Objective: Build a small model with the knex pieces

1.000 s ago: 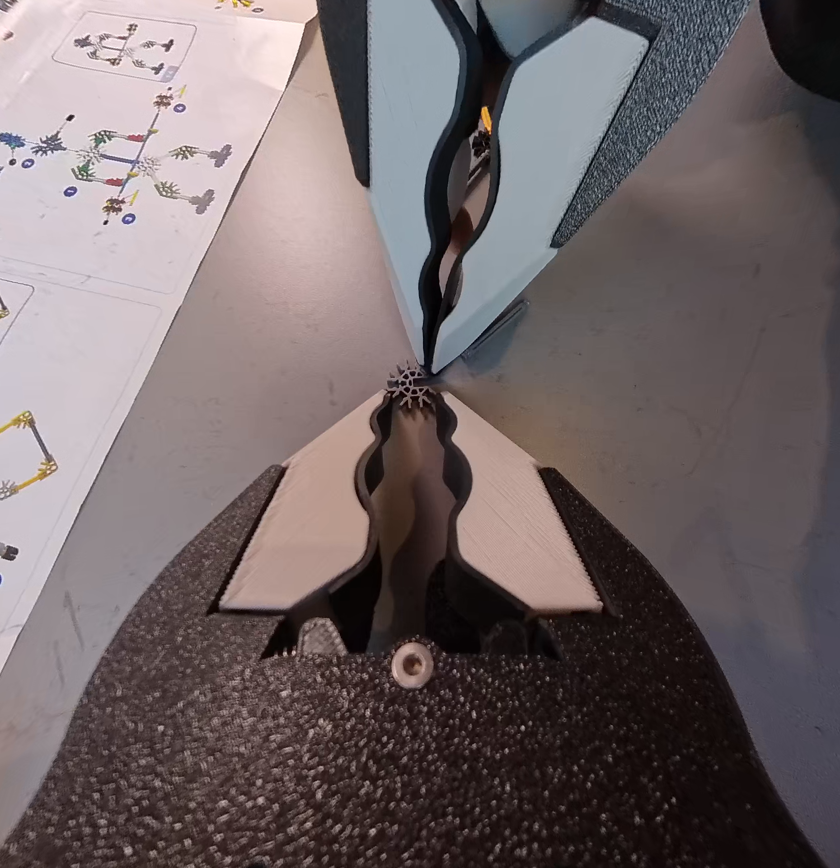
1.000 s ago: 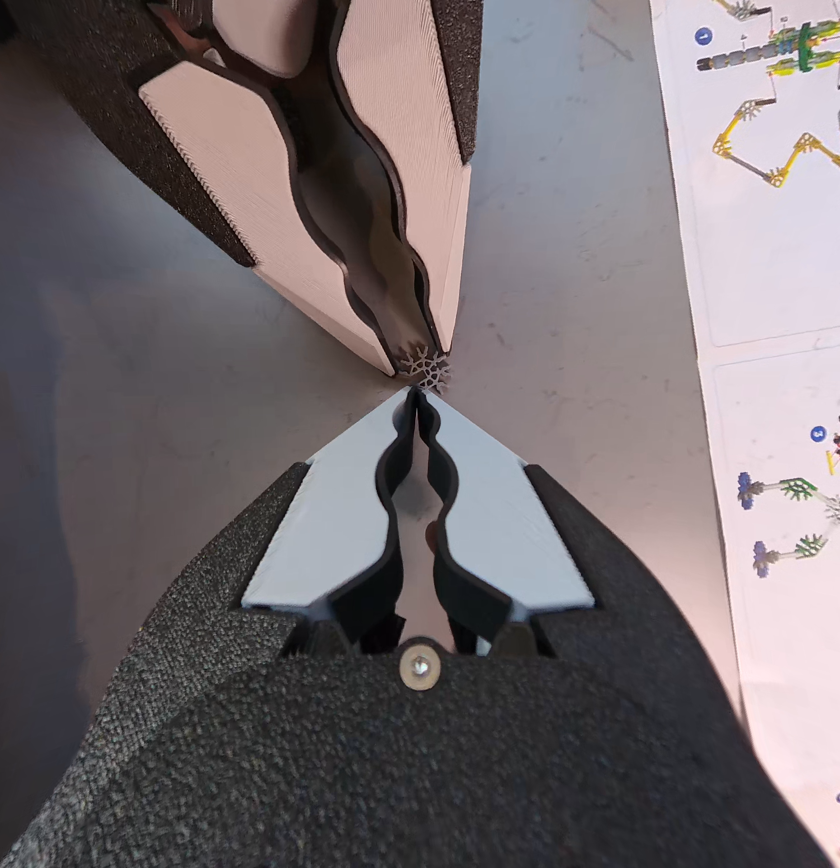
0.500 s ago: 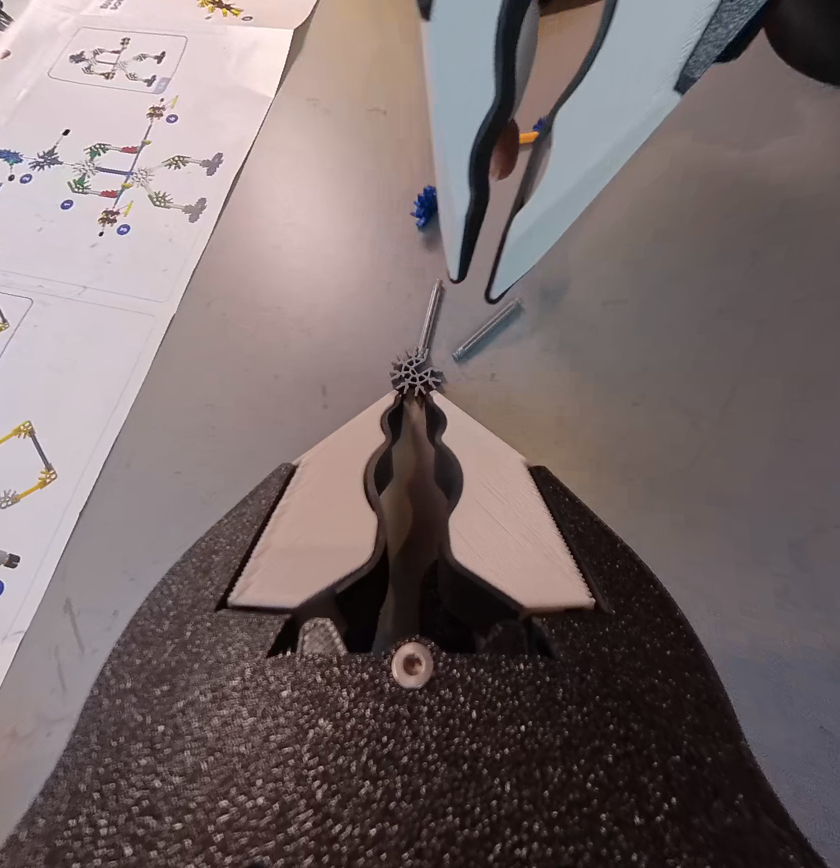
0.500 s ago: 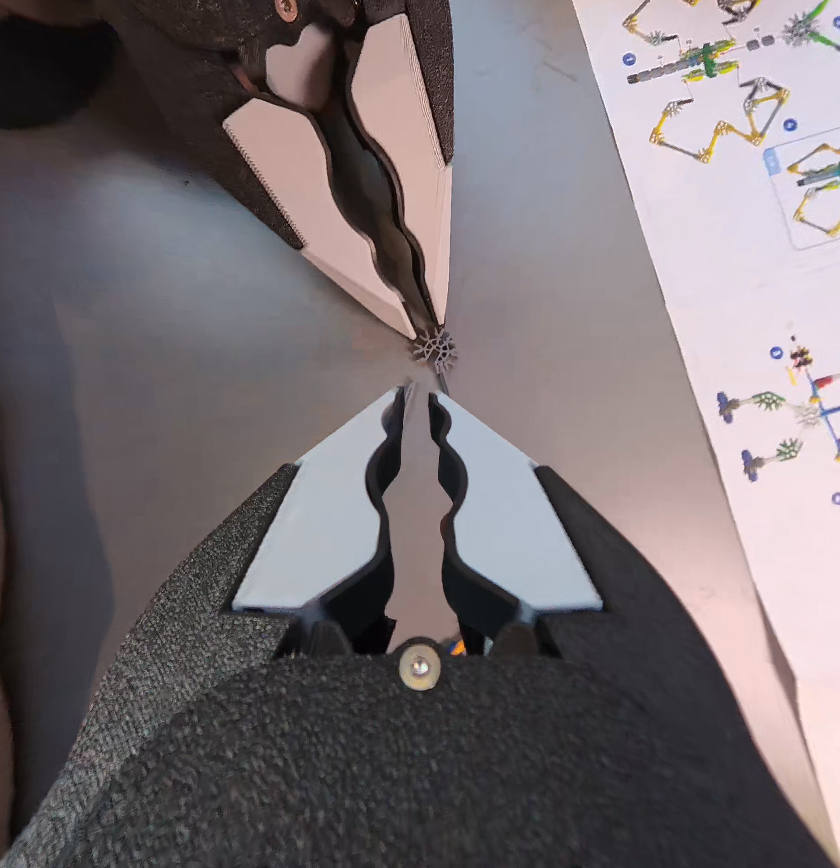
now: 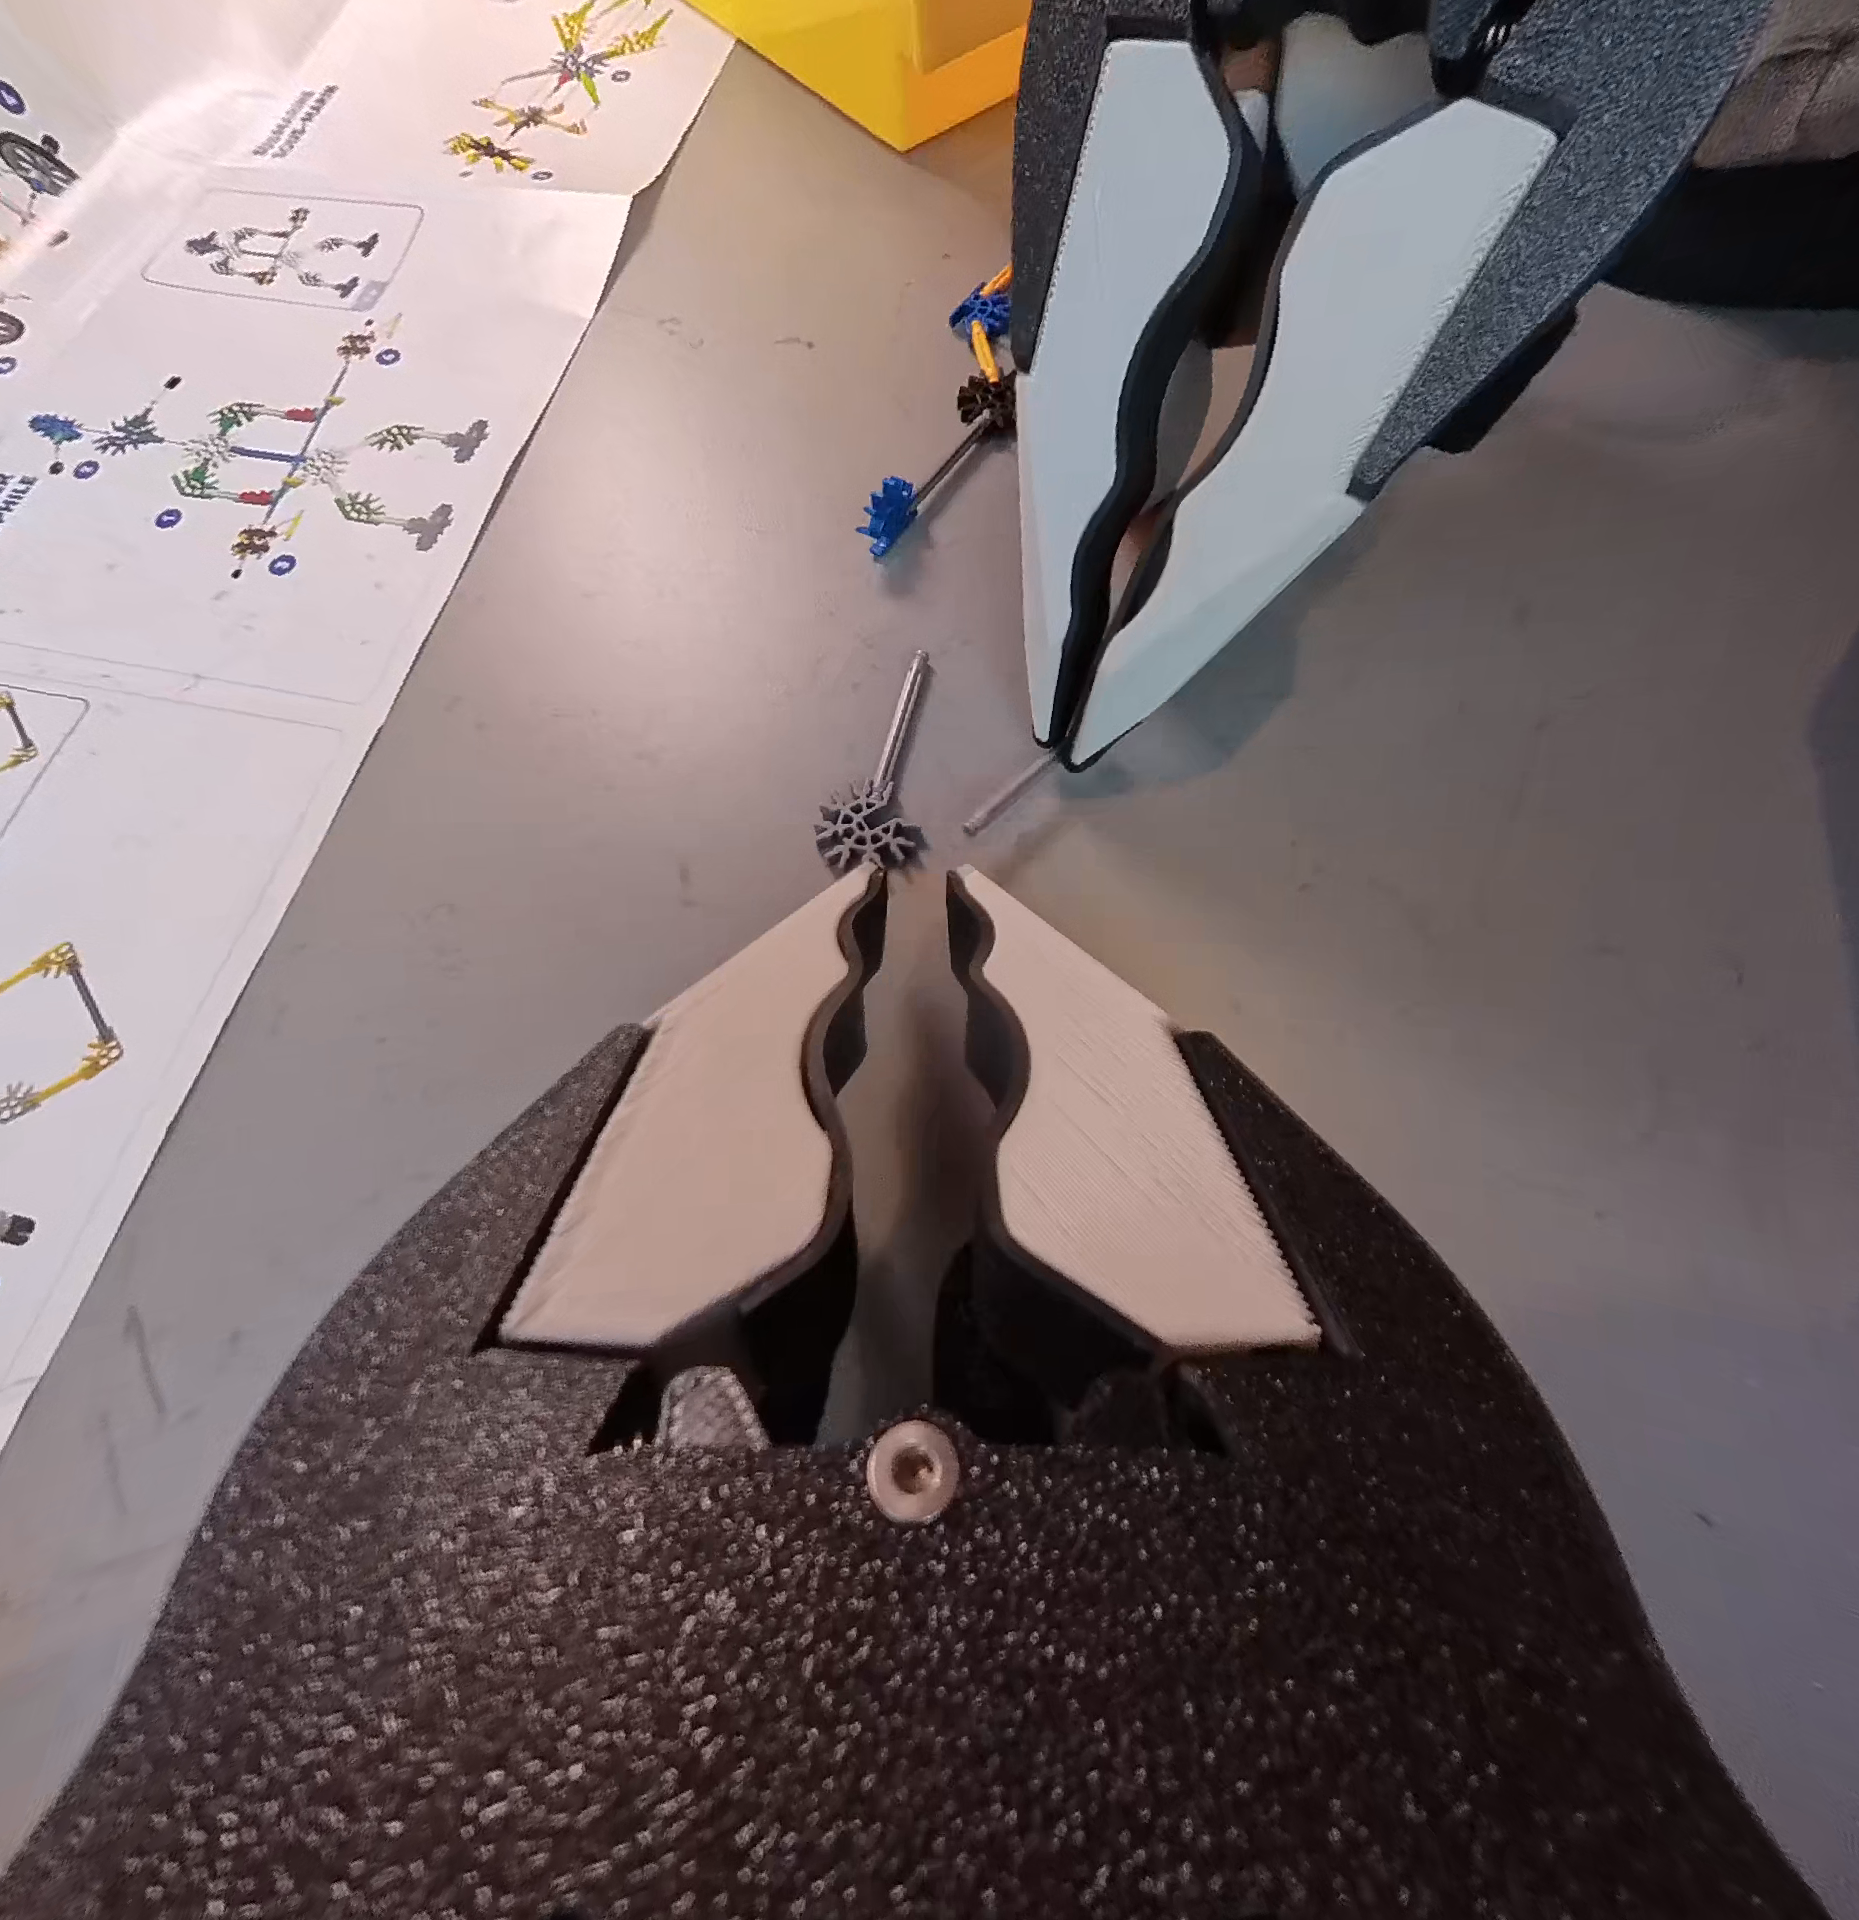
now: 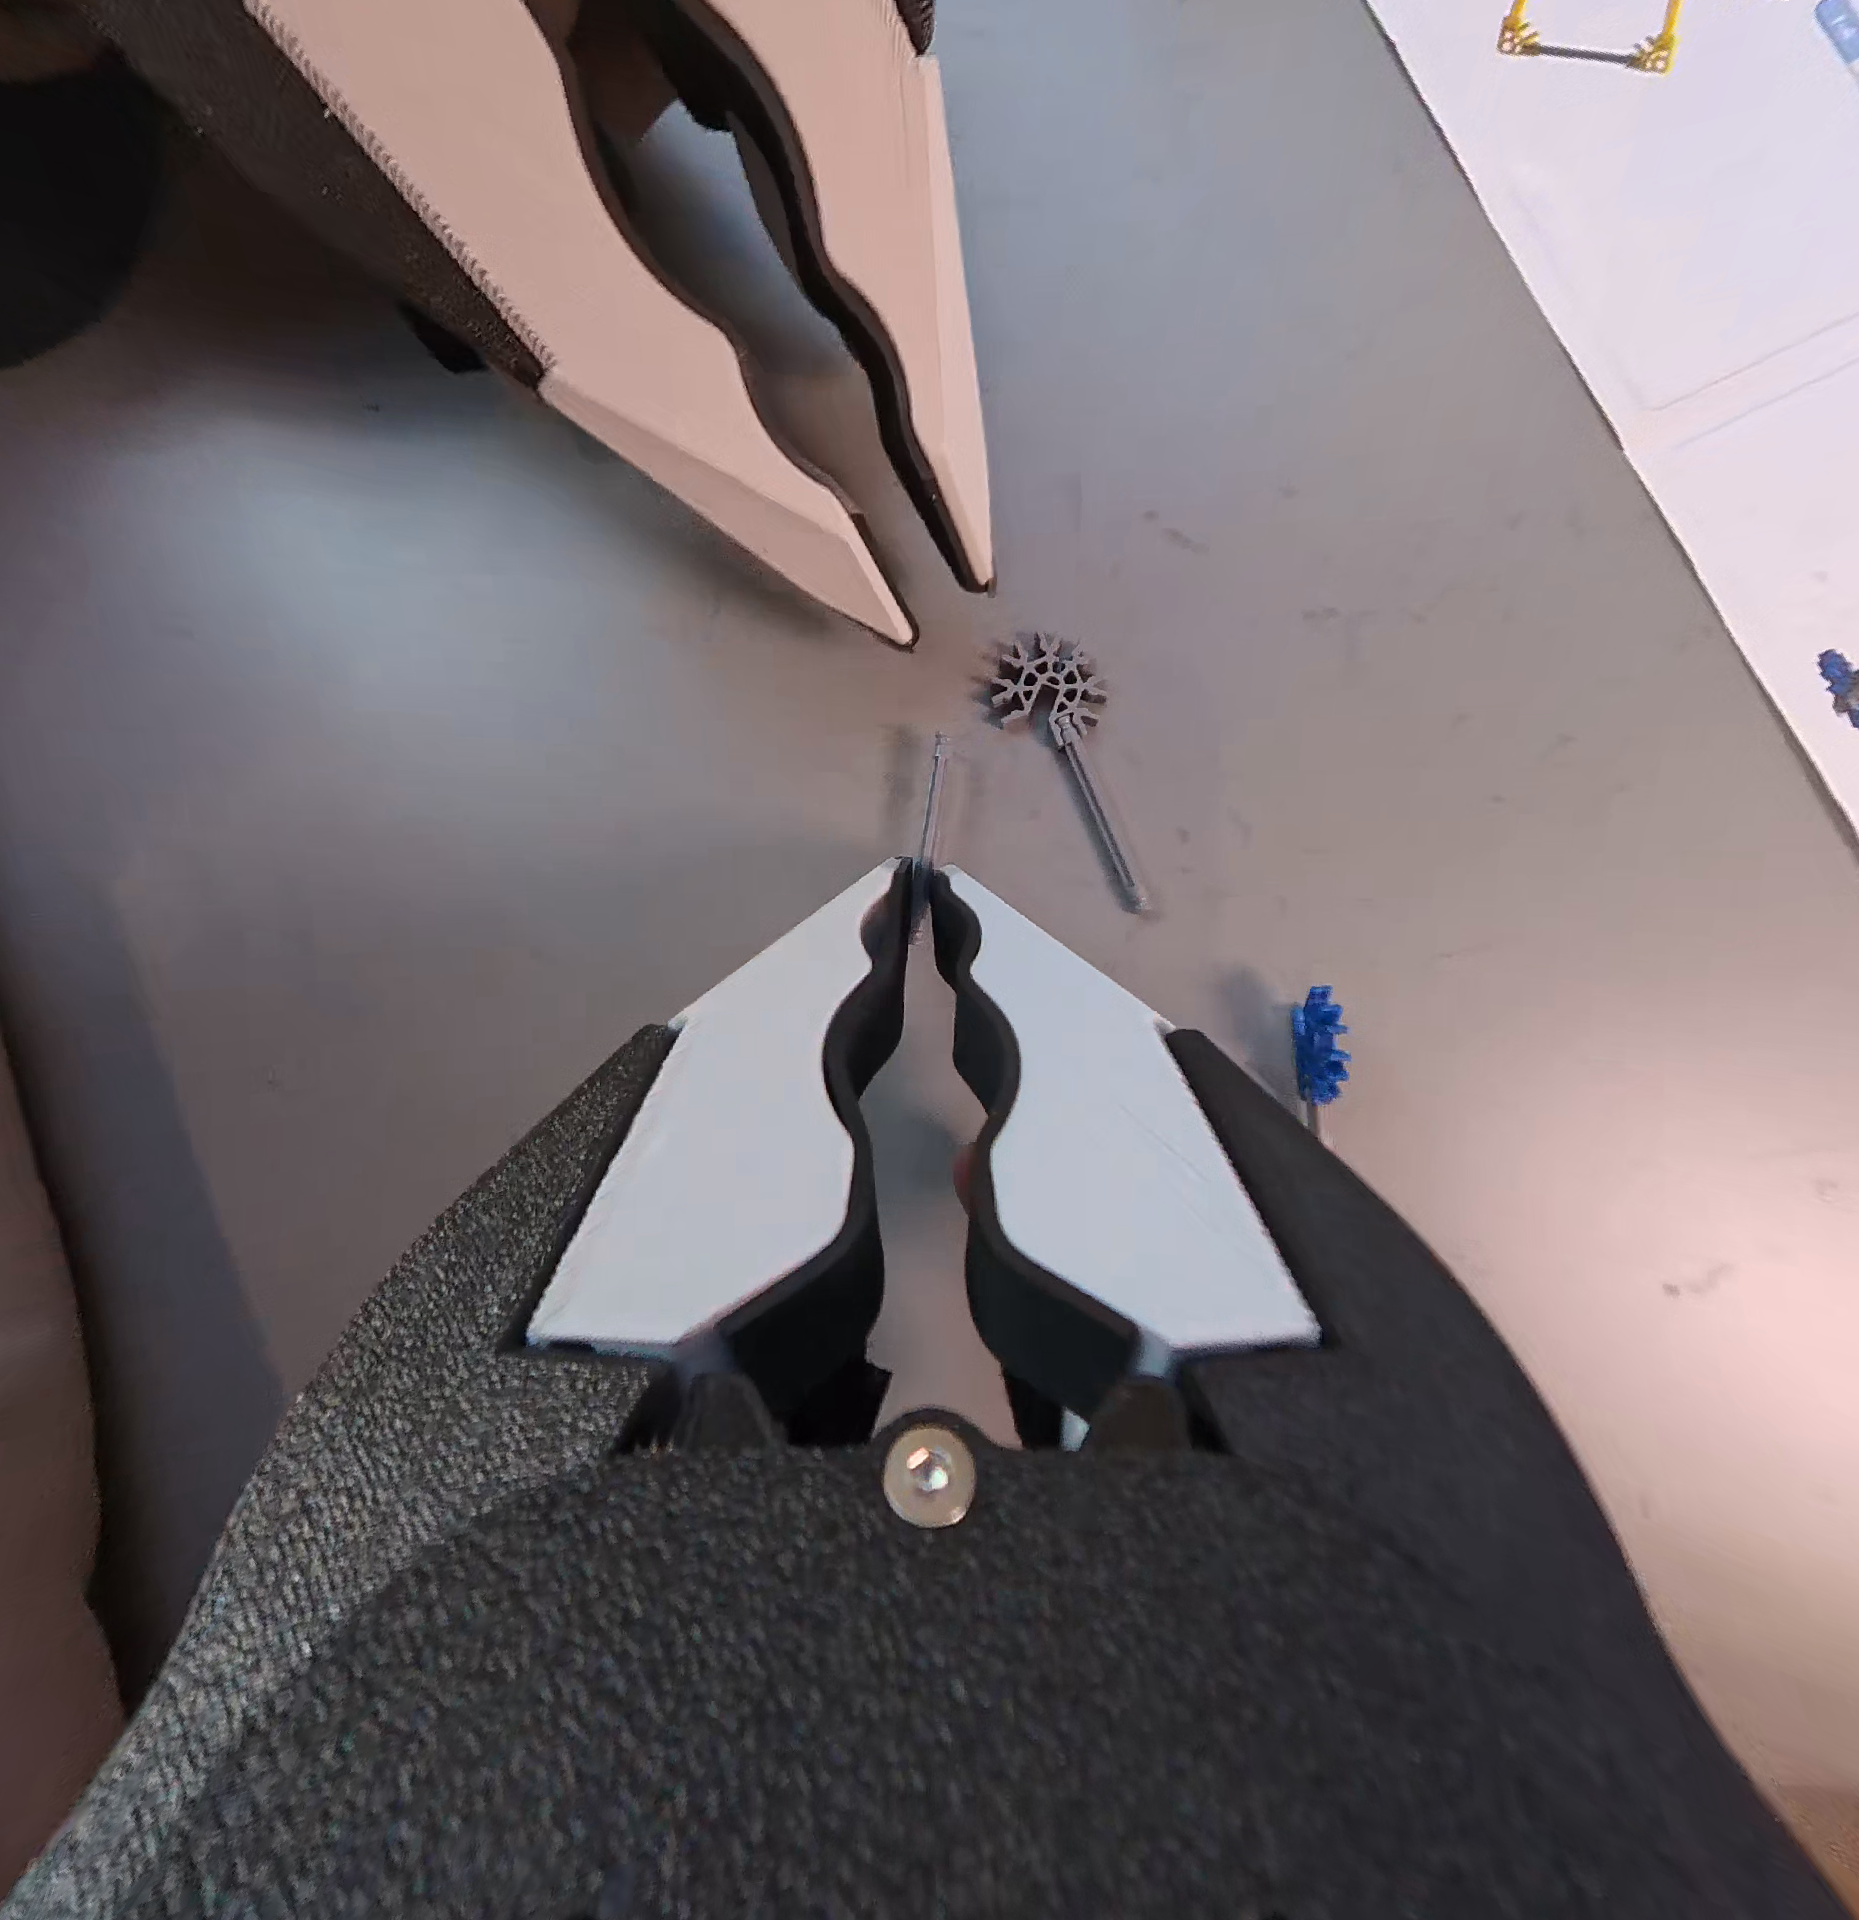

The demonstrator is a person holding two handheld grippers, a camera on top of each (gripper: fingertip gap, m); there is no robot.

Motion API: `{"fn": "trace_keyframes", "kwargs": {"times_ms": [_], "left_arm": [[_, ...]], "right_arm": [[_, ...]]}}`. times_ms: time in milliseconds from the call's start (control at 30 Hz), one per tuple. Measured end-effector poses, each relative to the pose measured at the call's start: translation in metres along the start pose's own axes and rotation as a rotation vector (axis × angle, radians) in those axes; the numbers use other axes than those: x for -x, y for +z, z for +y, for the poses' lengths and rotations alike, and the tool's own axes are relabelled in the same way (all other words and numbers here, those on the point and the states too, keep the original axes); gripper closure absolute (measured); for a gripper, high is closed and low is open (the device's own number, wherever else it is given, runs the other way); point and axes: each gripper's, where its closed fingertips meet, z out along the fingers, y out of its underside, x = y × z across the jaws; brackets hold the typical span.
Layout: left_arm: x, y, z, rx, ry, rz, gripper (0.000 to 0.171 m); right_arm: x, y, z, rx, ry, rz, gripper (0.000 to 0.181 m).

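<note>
- A printed instruction sheet [image 5: 229,499] with coloured building diagrams lies along the worktop [image 5: 1476,935]; its wording is left unquoted.
- The left tongs [image 5: 914,883] point forward, slightly parted and empty, tips just beside a grey star connector [image 5: 865,831] joined to a grey rod [image 6: 1096,821].
- The right tongs [image 6: 920,883] are clenched on a second thin grey rod [image 6: 935,795], tilted low over the worktop.
- A blue connector [image 6: 1320,1044] lies nearby.

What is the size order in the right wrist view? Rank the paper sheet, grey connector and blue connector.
1. paper sheet, cut off by the frame.
2. grey connector.
3. blue connector, seen edge-on, so its place below the grey one is unsure.
</note>
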Motion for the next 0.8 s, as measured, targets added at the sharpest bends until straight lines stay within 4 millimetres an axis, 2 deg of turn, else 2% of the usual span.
{"fn": "trace_keyframes", "kwargs": {"times_ms": [100,200,333,467,600,667,800], "left_arm": [[-0.006,-0.002,-0.004,-0.020,-0.016,0.033,0.160],[-0.009,-0.005,-0.013,-0.073,-0.105,0.084,0.160],[-0.010,-0.027,-0.050,-0.304,-0.425,0.276,0.157],[-0.001,-0.047,-0.078,-0.516,-0.665,0.410,0.158],[0.002,-0.051,-0.086,-0.578,-0.729,0.425,0.169],[0.003,-0.050,-0.087,-0.584,-0.728,0.413,0.169],[0.004,-0.043,-0.079,-0.491,-0.689,0.371,0.169]], "right_arm": [[0.001,-0.003,-0.010,-0.077,0.089,0.008,0.180],[0.001,-0.012,-0.029,-0.224,0.176,0.004,0.179],[0.002,-0.034,-0.061,-0.479,0.230,0.008,0.179],[0.003,-0.051,-0.081,-0.655,0.197,0.039,0.180],[0.002,-0.058,-0.087,-0.709,0.194,0.046,0.180],[0.001,-0.059,-0.087,-0.713,0.194,0.042,0.179],[-0.005,-0.053,-0.078,-0.626,0.145,0.043,0.176]]}}
